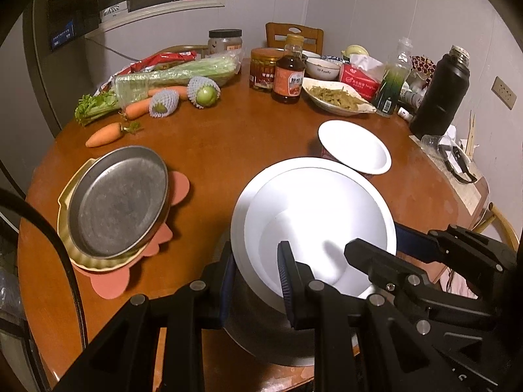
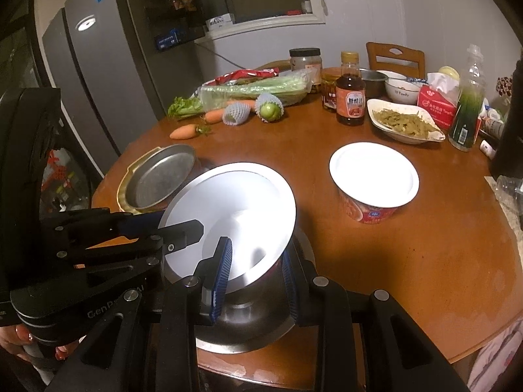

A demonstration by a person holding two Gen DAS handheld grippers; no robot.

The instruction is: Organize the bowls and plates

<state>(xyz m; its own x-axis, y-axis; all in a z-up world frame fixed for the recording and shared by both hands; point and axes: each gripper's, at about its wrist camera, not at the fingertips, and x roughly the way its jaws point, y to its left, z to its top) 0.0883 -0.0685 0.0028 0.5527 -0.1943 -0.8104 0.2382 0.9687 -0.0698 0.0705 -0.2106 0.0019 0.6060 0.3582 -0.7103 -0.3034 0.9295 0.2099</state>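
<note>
- Both of our hand-held grippers are on the same white plate [image 2: 228, 209], which sits tilted over a steel bowl [image 2: 248, 323] at the near edge of the surface [image 2: 408, 261].
- The left hand-held gripper [image 1: 258, 281] pinches the plate's near rim, one finger [image 1: 291, 281] on top and one below. The right hand-held gripper [image 2: 256, 281] is clamped on the rim too, from its own side.
- The other stack is a metal pan [image 1: 117, 202] in a yellow dish [image 1: 65, 196] on a pink mat [image 1: 108, 284], well apart to the left. A red cup bowl [image 2: 372, 183] stands further back.
- Our take for doing this well: level the plate before lowering it, keep both grips even so it doesn't twist, then let go one side at a time.
- Glazed rims are slippery, so go slow and don't clank it on the steel.
</note>
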